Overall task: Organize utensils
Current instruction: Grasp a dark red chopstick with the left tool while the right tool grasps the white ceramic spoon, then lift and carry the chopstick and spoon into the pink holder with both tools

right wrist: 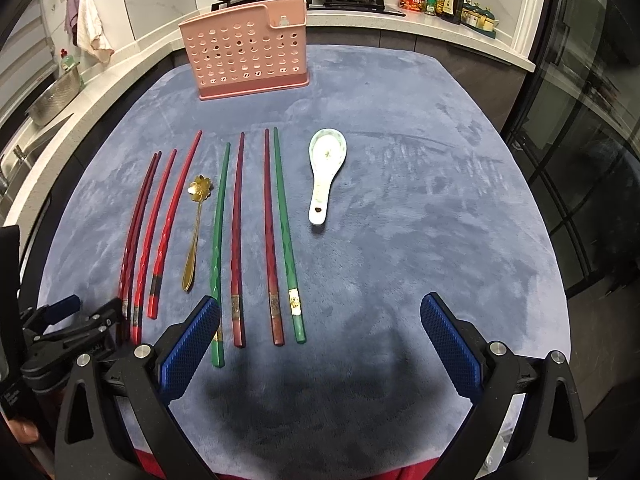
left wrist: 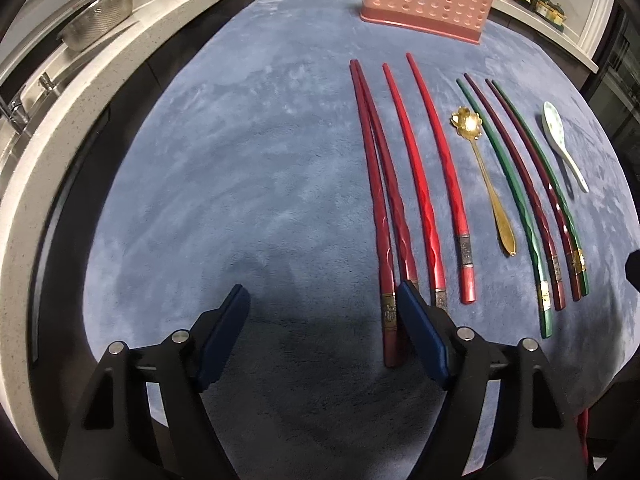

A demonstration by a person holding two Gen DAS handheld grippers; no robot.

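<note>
On the blue-covered worktop (right wrist: 400,240) the utensils lie in a row running toward the far edge, where the pink holder (right wrist: 246,50) stands: red chopsticks (right wrist: 168,224), a gold spoon (right wrist: 195,232), green and dark red chopsticks (right wrist: 280,232), then a white ceramic spoon (right wrist: 326,172). The left tongs (left wrist: 324,320) hang spread over the near edge, nothing between them, one pad beside the leftmost red pair's ends. The right tongs (right wrist: 320,328) are spread wide and empty above the green chopsticks' near ends.
</note>
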